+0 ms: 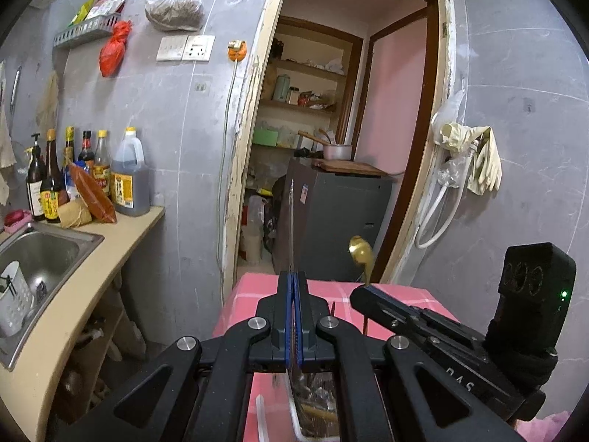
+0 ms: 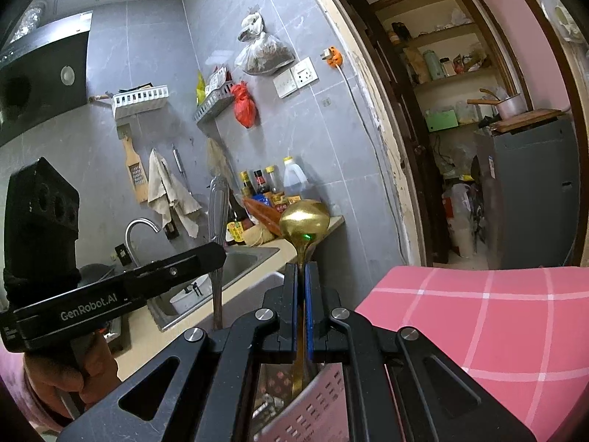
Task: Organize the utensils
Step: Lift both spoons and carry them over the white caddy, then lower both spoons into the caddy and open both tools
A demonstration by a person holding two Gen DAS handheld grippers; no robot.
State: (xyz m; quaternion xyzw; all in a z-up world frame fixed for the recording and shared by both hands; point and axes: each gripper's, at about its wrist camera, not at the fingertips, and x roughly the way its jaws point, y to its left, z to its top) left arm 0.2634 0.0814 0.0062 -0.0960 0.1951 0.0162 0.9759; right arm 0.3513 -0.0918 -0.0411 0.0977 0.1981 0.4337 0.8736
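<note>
utensils are in the air, both claws loaded. left gripper (image 1: 293, 276) is clamped tight on a silver utensil (image 1: 292, 221), seen edge-on from its own camera as a thin blade rising straight up; from the right wrist view its ornate handle (image 2: 218, 221) shows, standing upright through the jaws. which kind of utensil it is, i cannot tell. right gripper (image 2: 301, 269) is pinched shut on a gold spoon (image 2: 304, 217), bowl up, stem running down between the pads. both pieces hang directly above a perforated pink basket (image 2: 324, 401), which sits on the pink checked tablecloth (image 2: 478, 324), and the spoon's stem already reaches down toward the basket's mouth. inside the basket something dark and jumbled shows, too blurred to name.

my read: two utensils gathered, neither one let go yet; dropping them into the basket is what's left. a white holder (image 1: 14, 294) sits in the sink (image 1: 48, 254), left of the basket, contents unclear.

writing: "genrobot.ai" in white on the left gripper's side, "das" on the right gripper's body. bottle labels are too small to read.
</note>
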